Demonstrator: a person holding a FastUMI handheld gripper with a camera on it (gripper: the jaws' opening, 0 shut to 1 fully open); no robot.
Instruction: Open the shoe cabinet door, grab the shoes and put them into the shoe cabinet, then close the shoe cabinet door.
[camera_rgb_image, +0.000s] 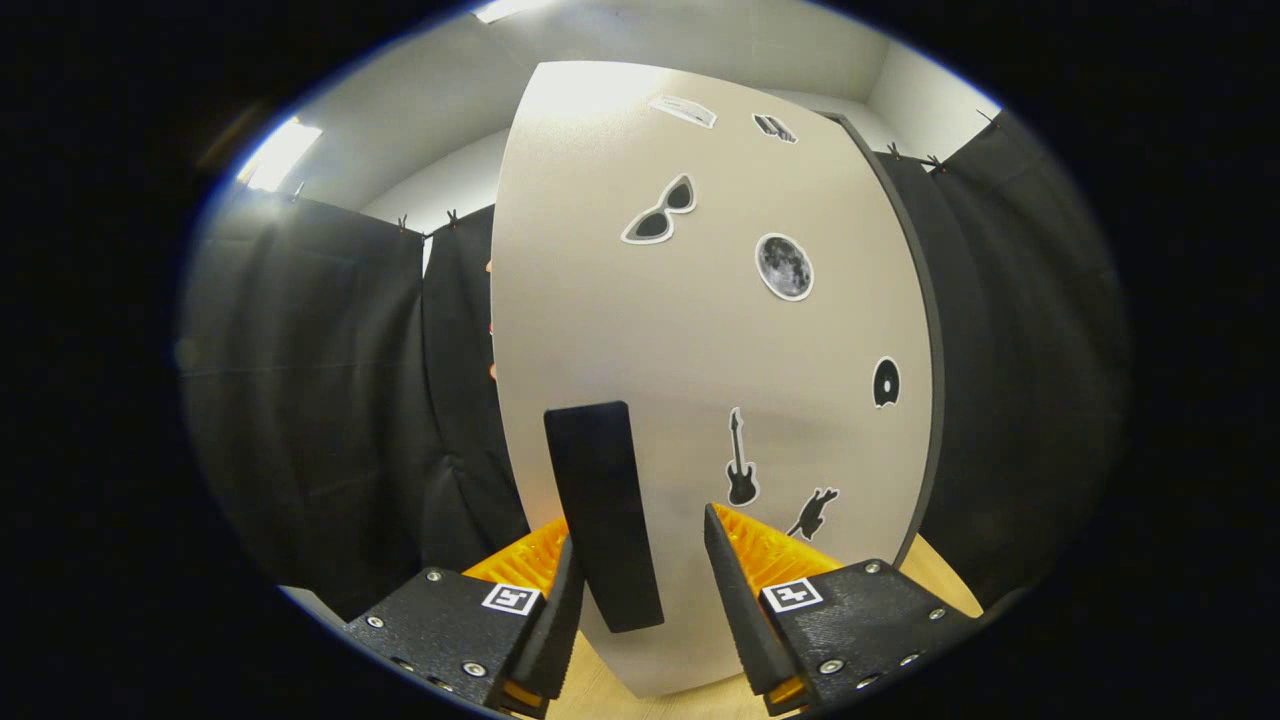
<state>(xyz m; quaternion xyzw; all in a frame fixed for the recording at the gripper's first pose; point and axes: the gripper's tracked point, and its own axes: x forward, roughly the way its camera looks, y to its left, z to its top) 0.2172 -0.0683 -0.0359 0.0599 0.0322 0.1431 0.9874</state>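
Shoe cabinet door (700, 330) stands just ahead of the claw (640, 590), its dark upright handle (603, 510) between the fingers, nearer the left one. Claw open, fingers straddling the handle without pressing it, apparently lined up to grip and pull. Stickers (784, 266) dot the door.

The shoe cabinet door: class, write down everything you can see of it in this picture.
The shoe cabinet door is a tall, pale beige panel with a matte finish and a dark edge along its right side. A black vertical bar handle is fixed low on it. Stickers dot its face: sunglasses, a moon, a disc, two guitars and two more near the top. The gripper is open, its fingers either side of the handle; whether either touches it cannot be told.
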